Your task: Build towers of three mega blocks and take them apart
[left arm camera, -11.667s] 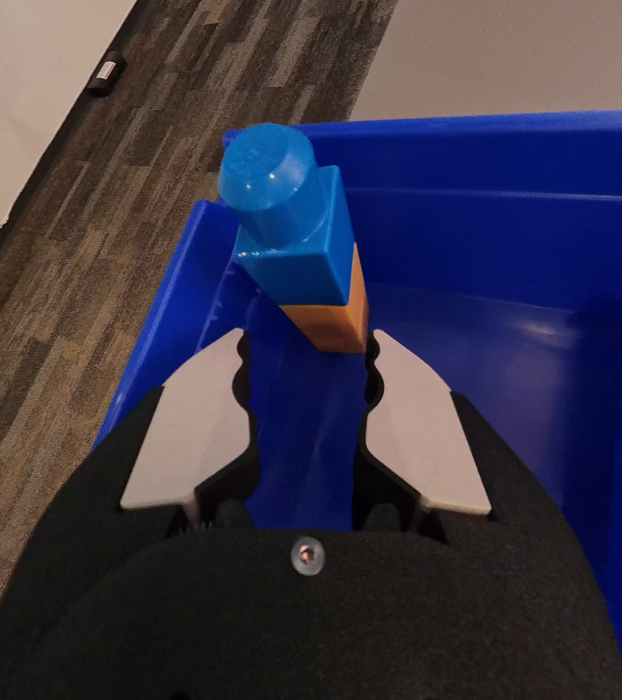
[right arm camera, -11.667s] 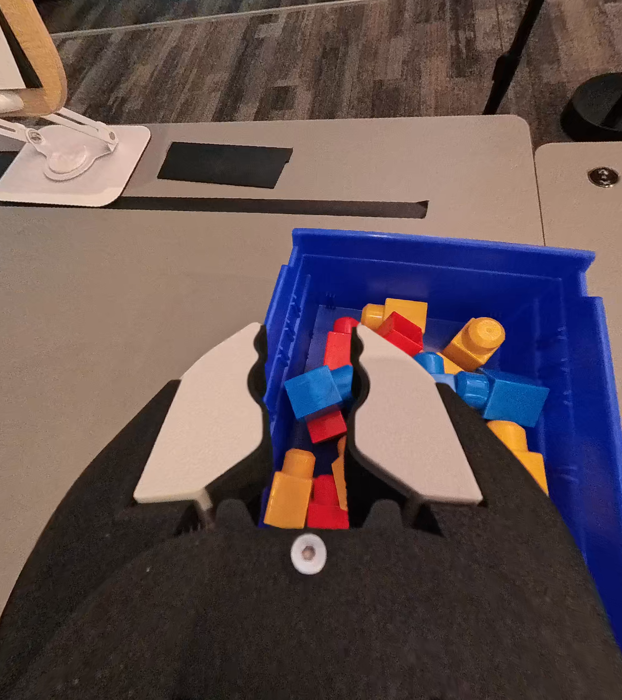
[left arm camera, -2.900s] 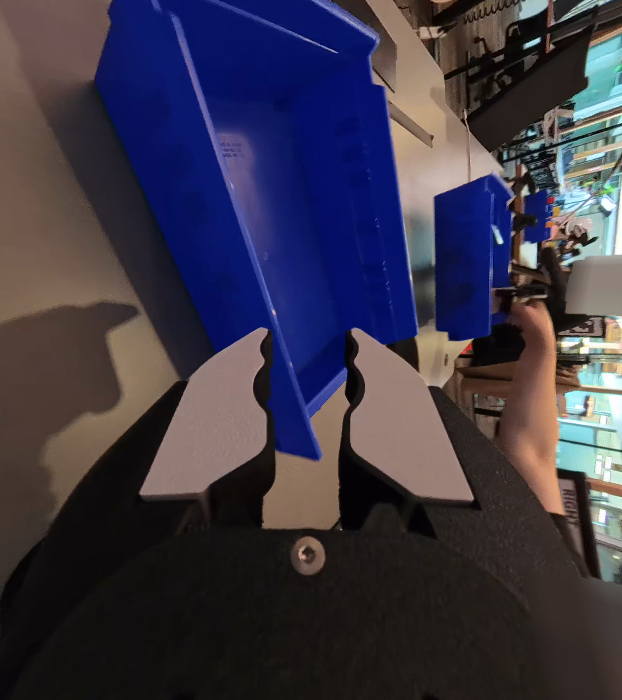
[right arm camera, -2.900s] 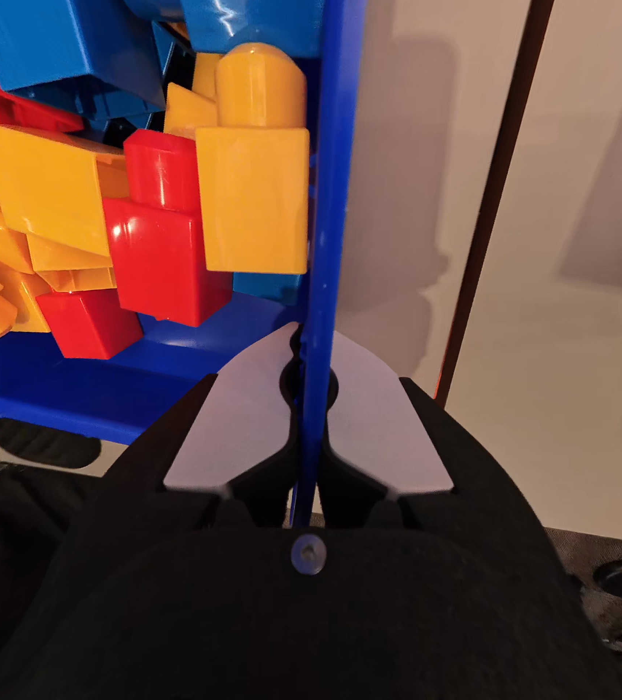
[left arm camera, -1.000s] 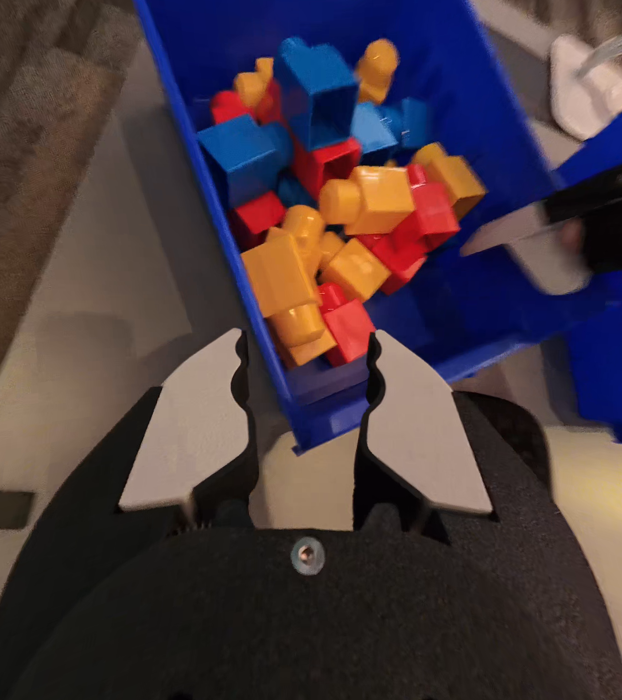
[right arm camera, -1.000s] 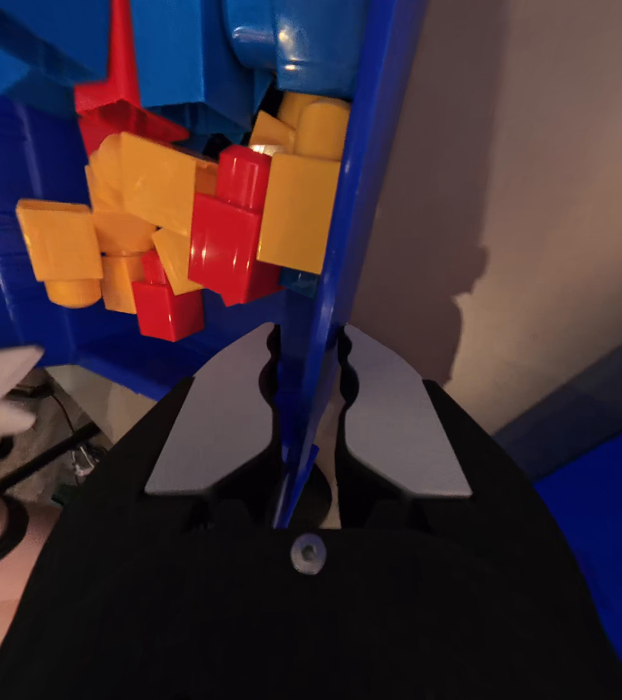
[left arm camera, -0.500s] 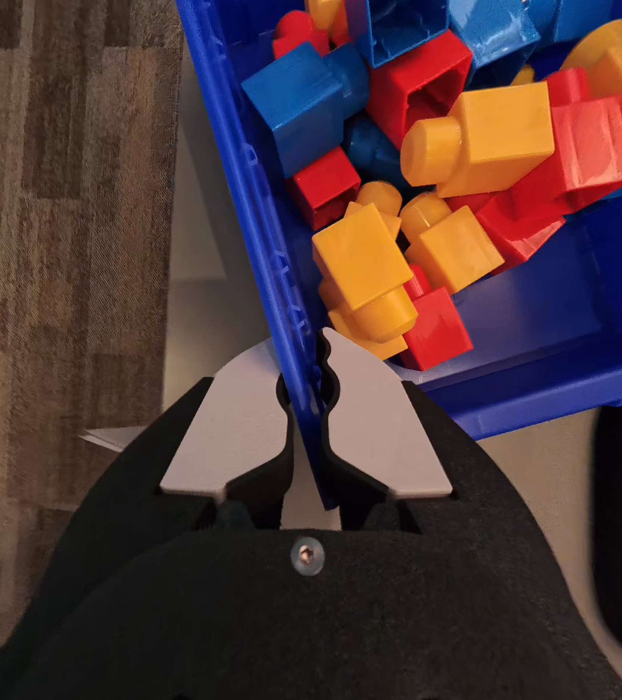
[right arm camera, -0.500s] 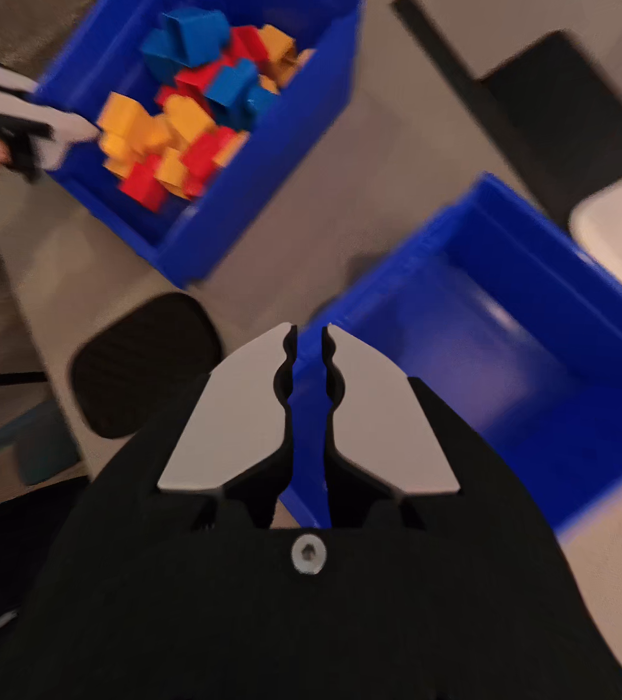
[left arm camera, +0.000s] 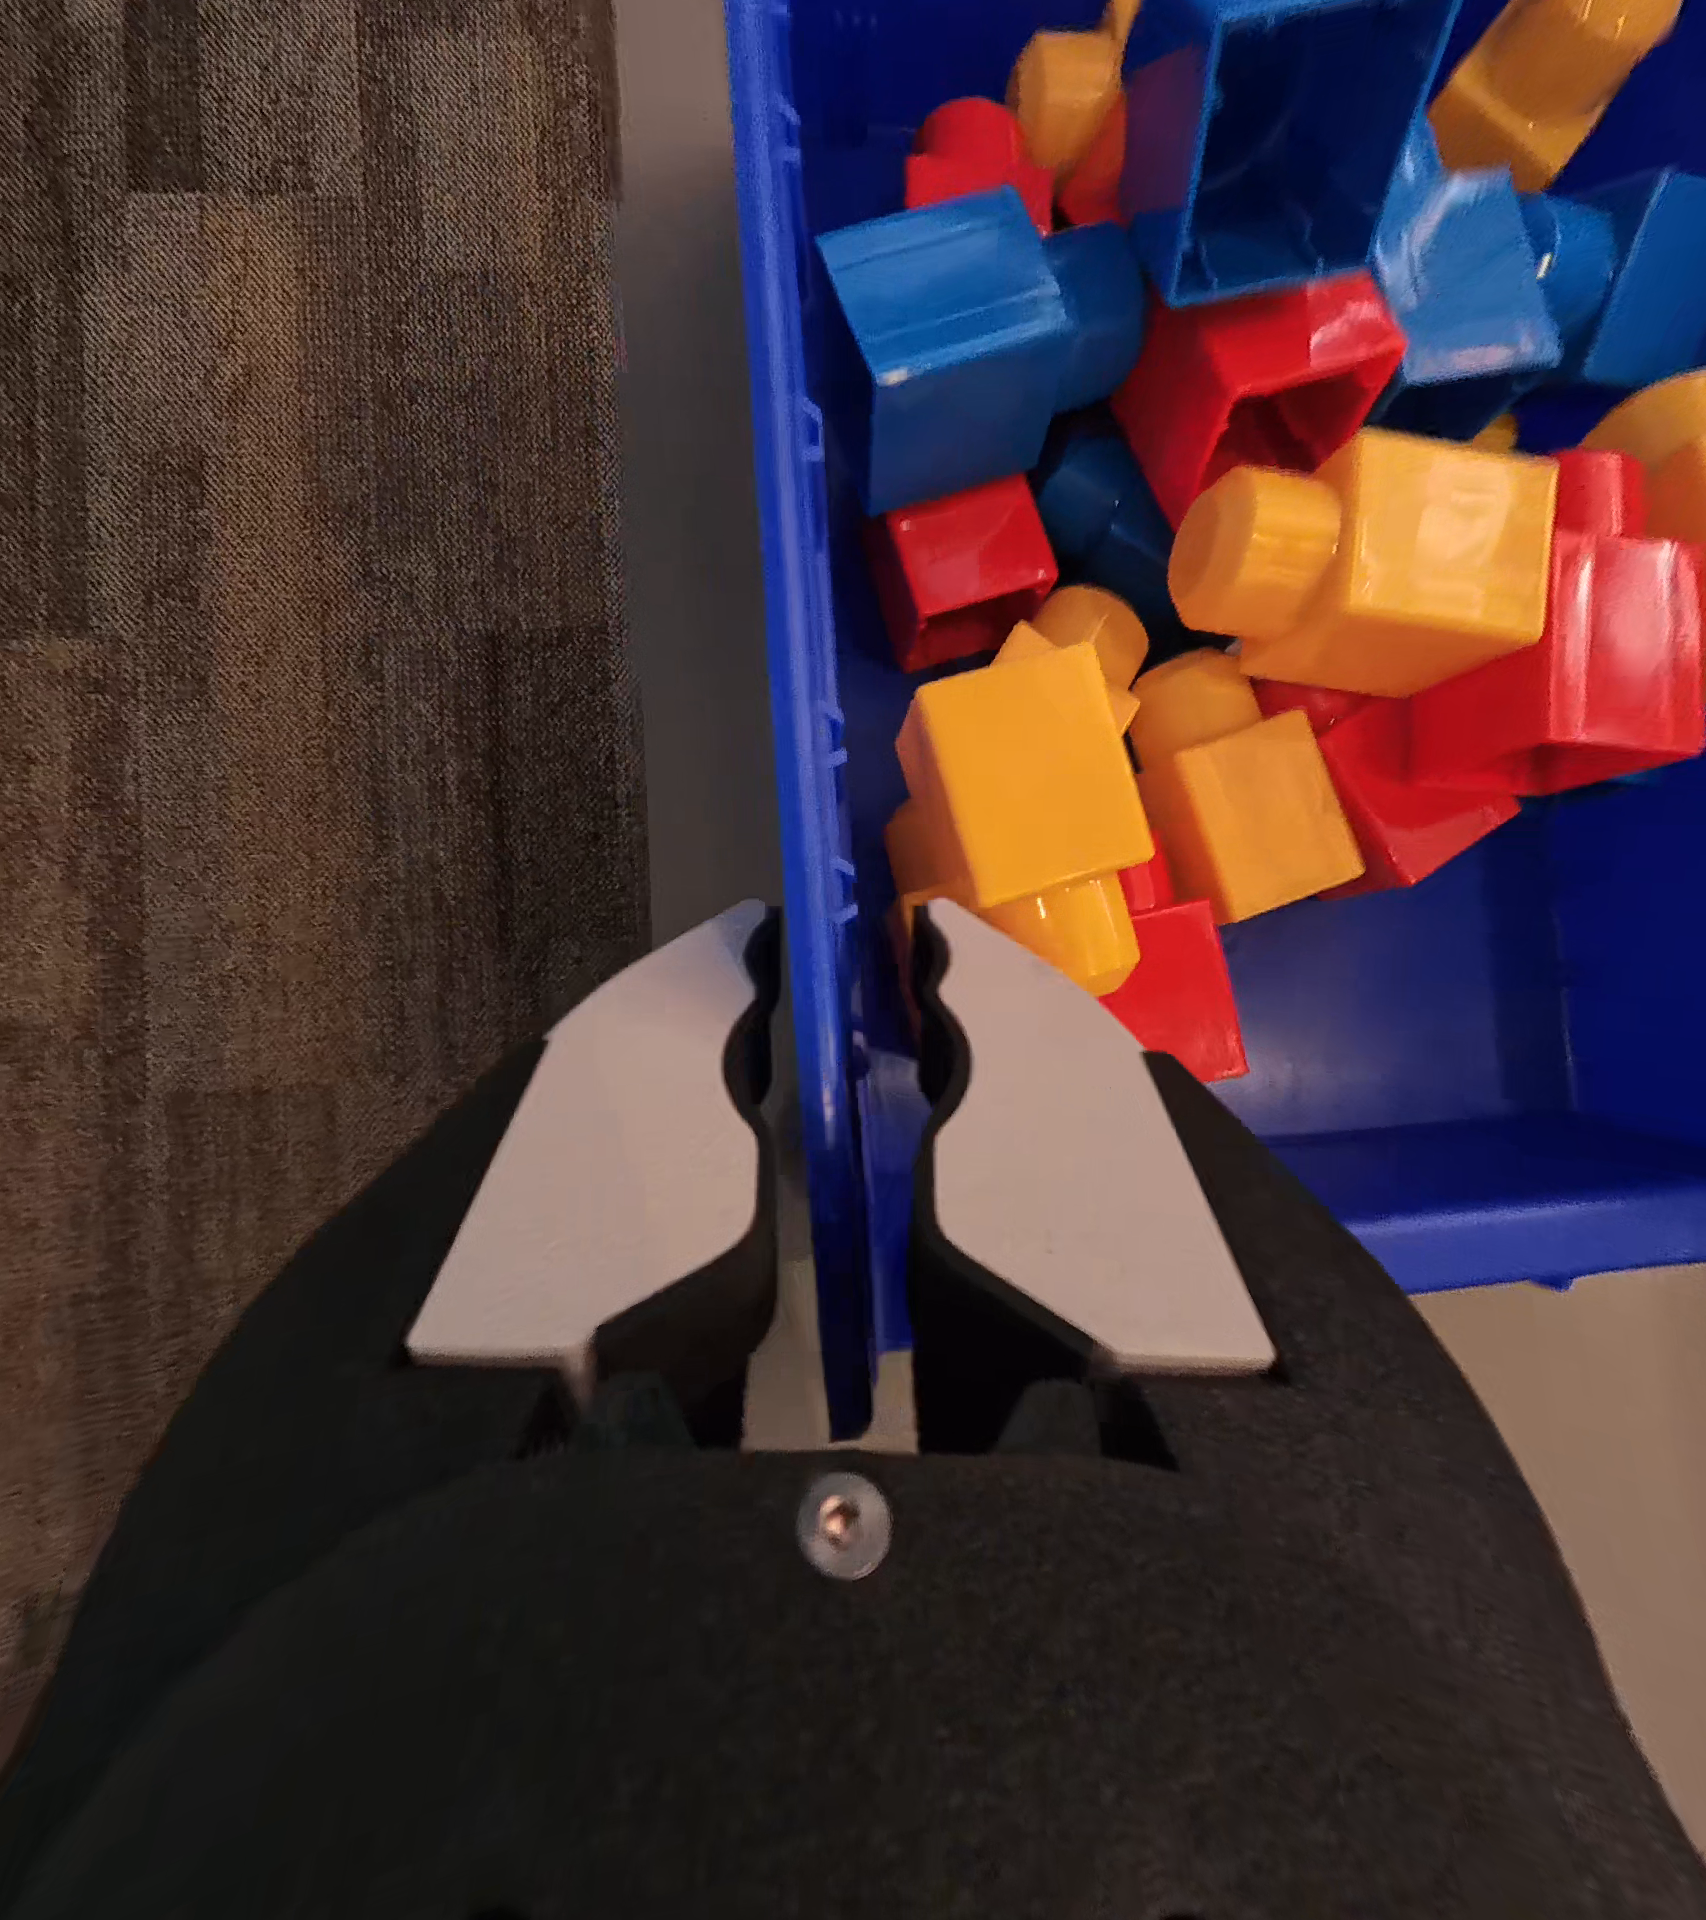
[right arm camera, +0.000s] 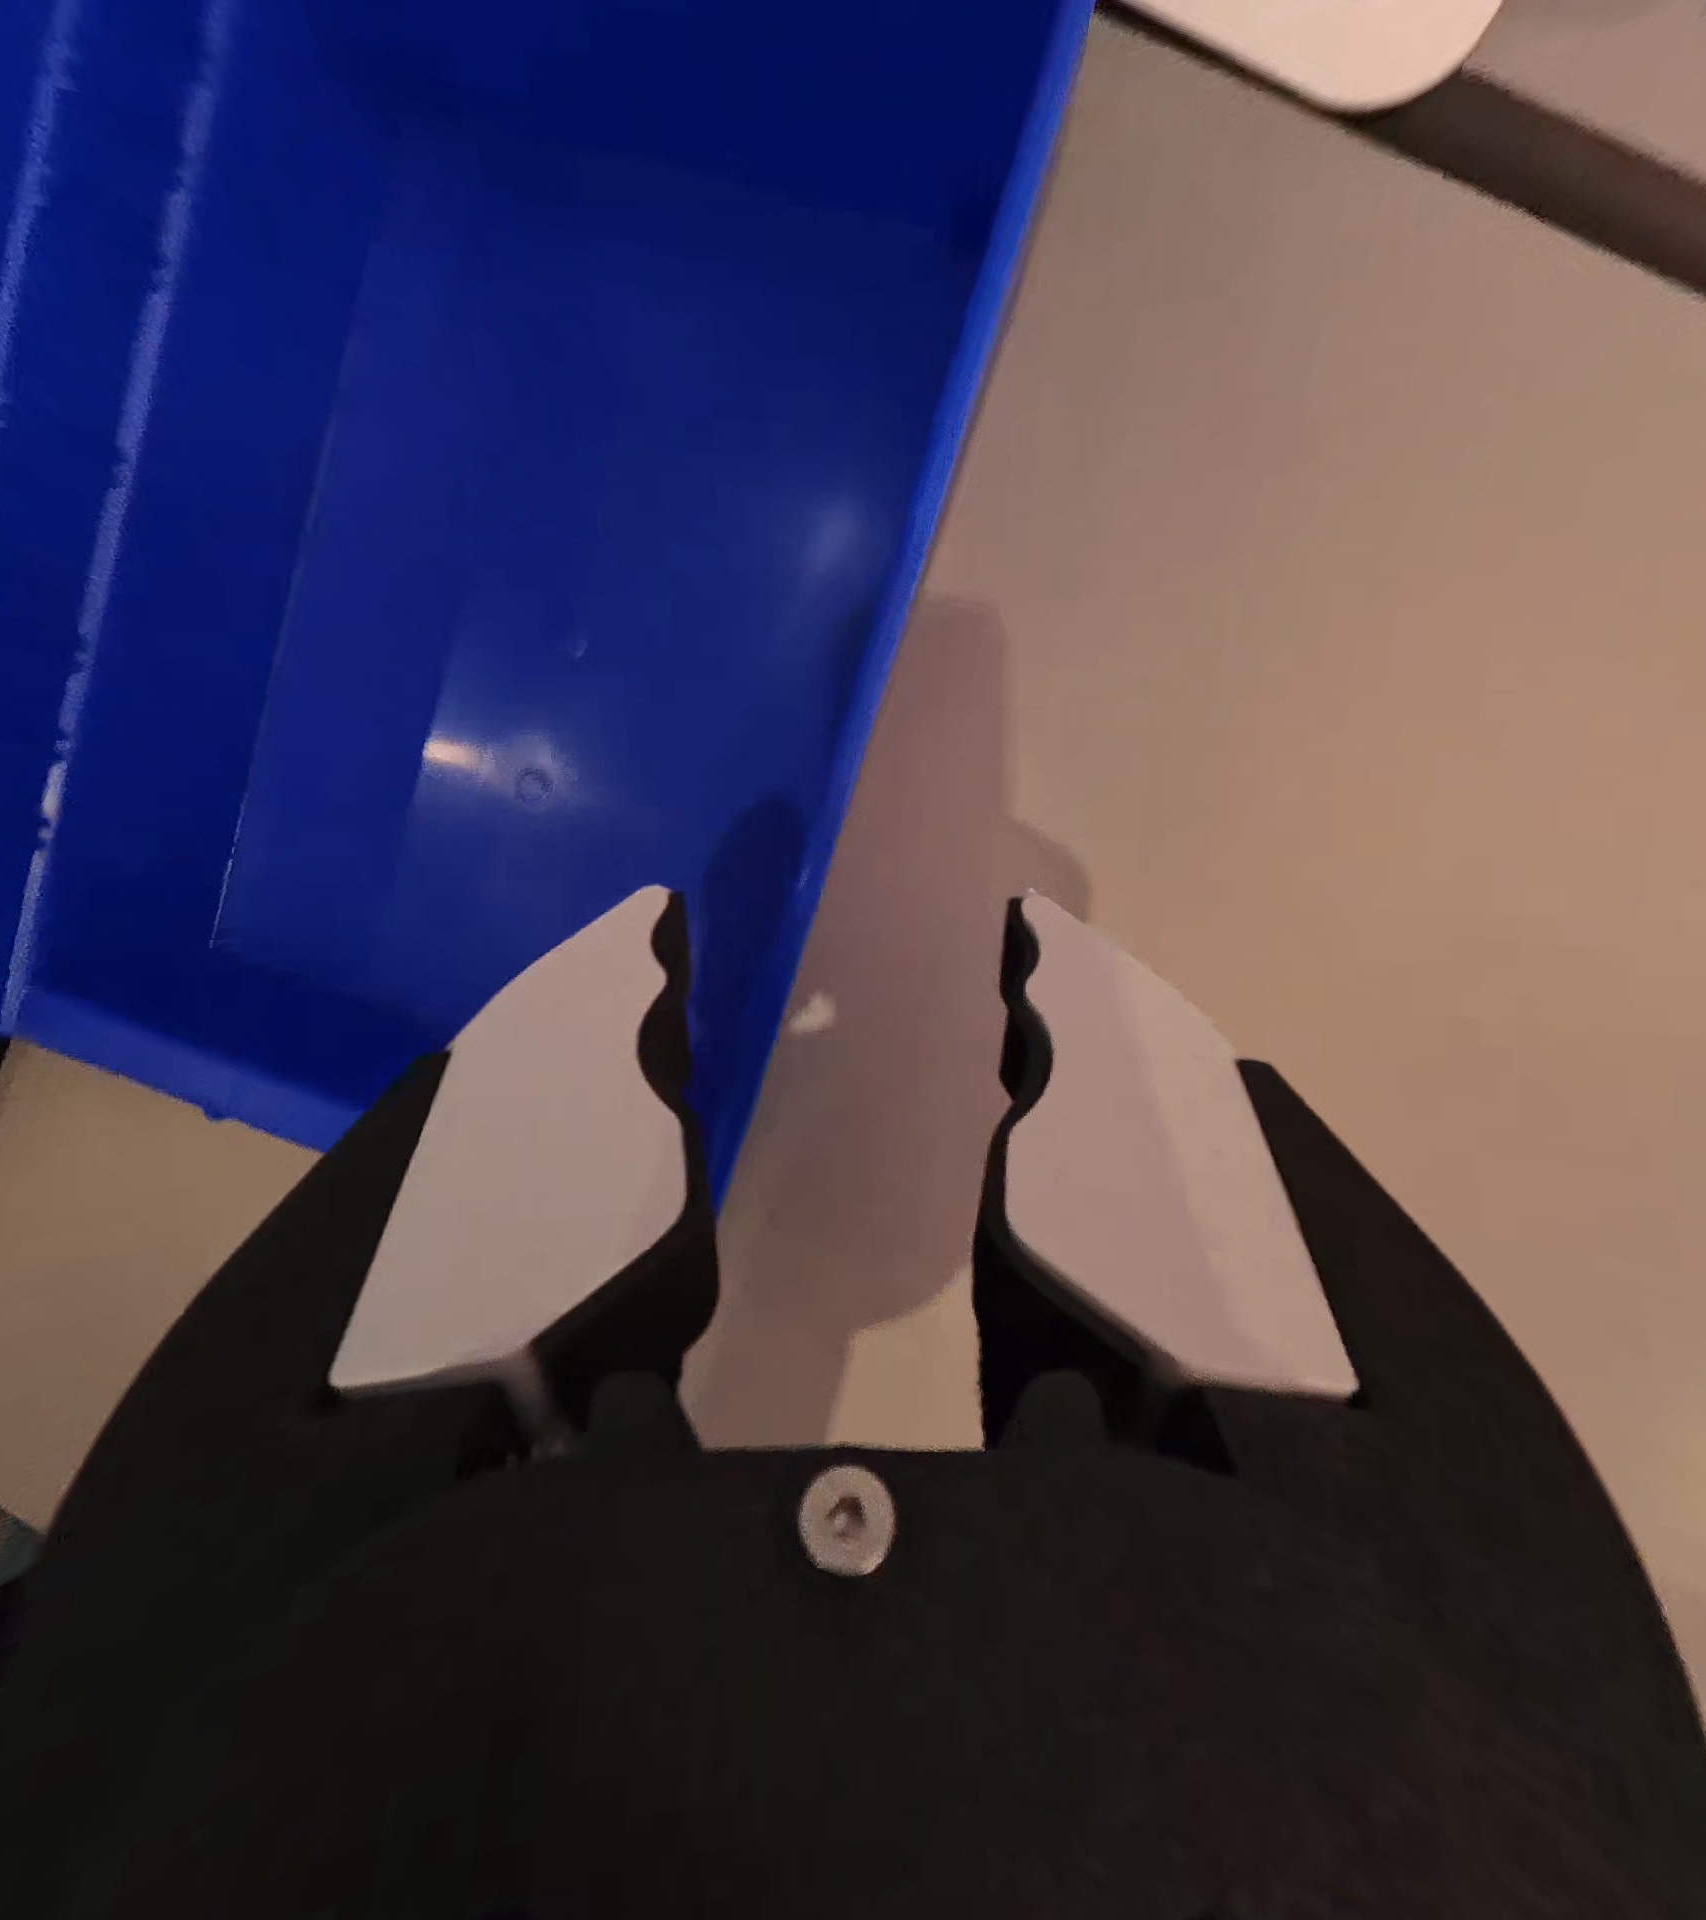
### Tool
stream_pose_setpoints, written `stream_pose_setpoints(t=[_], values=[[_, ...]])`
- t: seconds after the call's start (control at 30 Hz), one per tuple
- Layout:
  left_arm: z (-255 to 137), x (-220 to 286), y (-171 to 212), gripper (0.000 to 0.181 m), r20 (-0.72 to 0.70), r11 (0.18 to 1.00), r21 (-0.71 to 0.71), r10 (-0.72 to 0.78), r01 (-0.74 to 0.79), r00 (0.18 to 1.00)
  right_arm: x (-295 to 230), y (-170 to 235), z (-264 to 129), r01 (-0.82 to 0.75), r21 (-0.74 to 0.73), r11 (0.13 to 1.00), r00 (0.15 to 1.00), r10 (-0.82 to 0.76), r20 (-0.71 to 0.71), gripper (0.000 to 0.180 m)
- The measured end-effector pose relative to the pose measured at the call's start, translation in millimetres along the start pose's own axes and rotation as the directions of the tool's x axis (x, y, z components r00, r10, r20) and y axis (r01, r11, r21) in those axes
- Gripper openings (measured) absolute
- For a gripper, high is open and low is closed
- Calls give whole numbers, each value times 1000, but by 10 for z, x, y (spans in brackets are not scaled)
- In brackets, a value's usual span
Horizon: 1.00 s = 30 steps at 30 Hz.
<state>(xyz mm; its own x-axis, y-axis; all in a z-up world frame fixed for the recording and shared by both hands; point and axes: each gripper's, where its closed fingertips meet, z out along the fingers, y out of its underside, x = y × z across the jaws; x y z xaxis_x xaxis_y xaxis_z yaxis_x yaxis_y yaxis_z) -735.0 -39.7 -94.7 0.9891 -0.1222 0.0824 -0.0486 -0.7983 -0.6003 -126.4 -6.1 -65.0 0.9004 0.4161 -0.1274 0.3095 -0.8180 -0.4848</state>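
We note that the left hand-held gripper (left arm camera: pixel 844 920), straddling but not clamping the side wall of the blue plastic bin (left arm camera: pixel 807 582) holding the red, yellow and blue mega blocks (left arm camera: pixel 1348 582), may drag it off the grey worktop (right arm camera: pixel 1348 623), while the right hand-held gripper (right arm camera: pixel 844 909) stands released over the empty blue plastic bin (right arm camera: pixel 537 416).

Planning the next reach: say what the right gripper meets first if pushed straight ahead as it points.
Probably the bare table: the right gripper is open beside the empty blue bin, whose wall passes near its left finger.
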Motion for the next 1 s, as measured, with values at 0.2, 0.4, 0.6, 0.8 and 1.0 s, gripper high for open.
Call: stream_pose_setpoints(t=[0.2, 0.4, 0.6, 0.8, 1.0], values=[[-503, -58, -467, 33, -76, 918, 357, -157, 174, 985, -11, 120, 440, -55, -264, 963, 992, 23, -123, 34], [-901, -110, -550, 33, -1, 905, 403, -150, 138, 989, -97, 266, 577, -194, -394, 899, 981, 182, -68, 5], [-1152, 111, -636, 29, 10, 905, 419, -88, 76, 996, 290, 368, 380, -245, -381, 892, 968, 245, -50, 5], [-1351, 498, -677, 27, -53, 892, 451, -17, 39, 998, 1166, 734, -213, -359, -313, 879, 924, 382, 16, 5], [-1505, 809, -603, 28, -100, 898, 440, 44, 4, 994, 2617, 1671, -1094, -490, -210, 846, 872, 474, -124, 5]])
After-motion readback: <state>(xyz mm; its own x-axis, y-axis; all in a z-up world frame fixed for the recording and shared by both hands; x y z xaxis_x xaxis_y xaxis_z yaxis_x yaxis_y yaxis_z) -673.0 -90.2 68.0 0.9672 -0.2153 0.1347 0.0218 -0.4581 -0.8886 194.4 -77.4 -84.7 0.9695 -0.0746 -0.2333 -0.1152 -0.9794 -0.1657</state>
